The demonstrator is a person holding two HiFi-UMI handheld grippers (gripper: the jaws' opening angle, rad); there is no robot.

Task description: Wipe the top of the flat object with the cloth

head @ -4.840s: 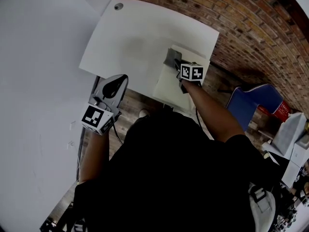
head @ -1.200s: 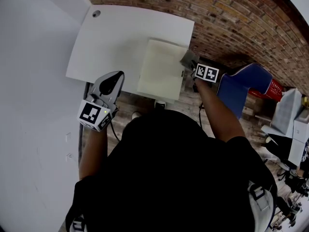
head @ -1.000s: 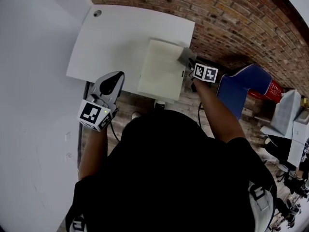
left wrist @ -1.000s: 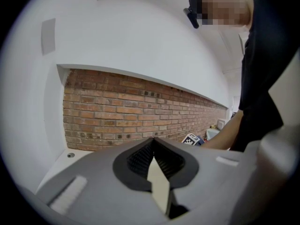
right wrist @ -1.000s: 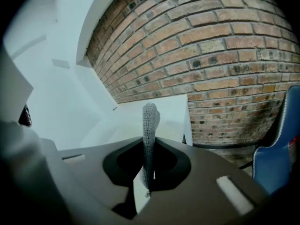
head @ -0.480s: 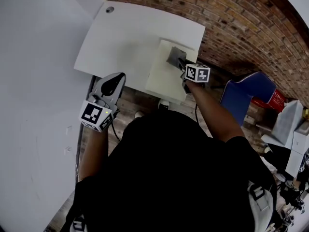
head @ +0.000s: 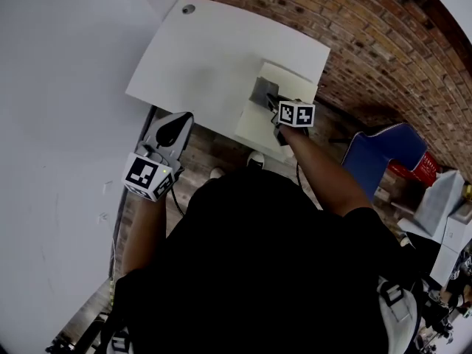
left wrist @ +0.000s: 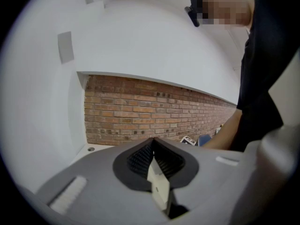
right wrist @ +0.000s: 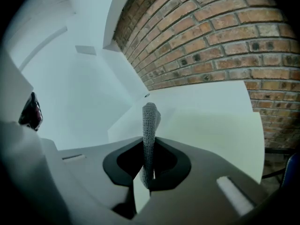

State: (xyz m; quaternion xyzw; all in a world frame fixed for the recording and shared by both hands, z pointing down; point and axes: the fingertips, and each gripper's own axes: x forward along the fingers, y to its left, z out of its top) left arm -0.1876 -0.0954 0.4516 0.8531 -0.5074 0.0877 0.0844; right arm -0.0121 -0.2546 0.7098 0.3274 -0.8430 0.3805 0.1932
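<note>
A flat cream board [head: 291, 87] lies on the white table [head: 214, 57], overhanging the near edge. A grey cloth [head: 262, 91] rests on the board's left half, and my right gripper [head: 271, 103] is shut on it. In the right gripper view the cloth [right wrist: 149, 125] stands up between the closed jaws above the cream board [right wrist: 211, 130]. My left gripper [head: 171, 130] hangs off the table's near left edge, away from the board, shut with nothing in it. Its closed jaws point at the brick wall in the left gripper view [left wrist: 153, 159].
A brick wall [head: 383, 43] runs behind the table. A blue chair [head: 383, 161] stands to the right on the wooden floor. A white wall [head: 59, 65] closes in the left side. The table has a small round hole [head: 189, 9] at its far left corner.
My right gripper has dragged the cloth from the board's right edge leftward across its top to the left half. The left gripper has stayed put.
</note>
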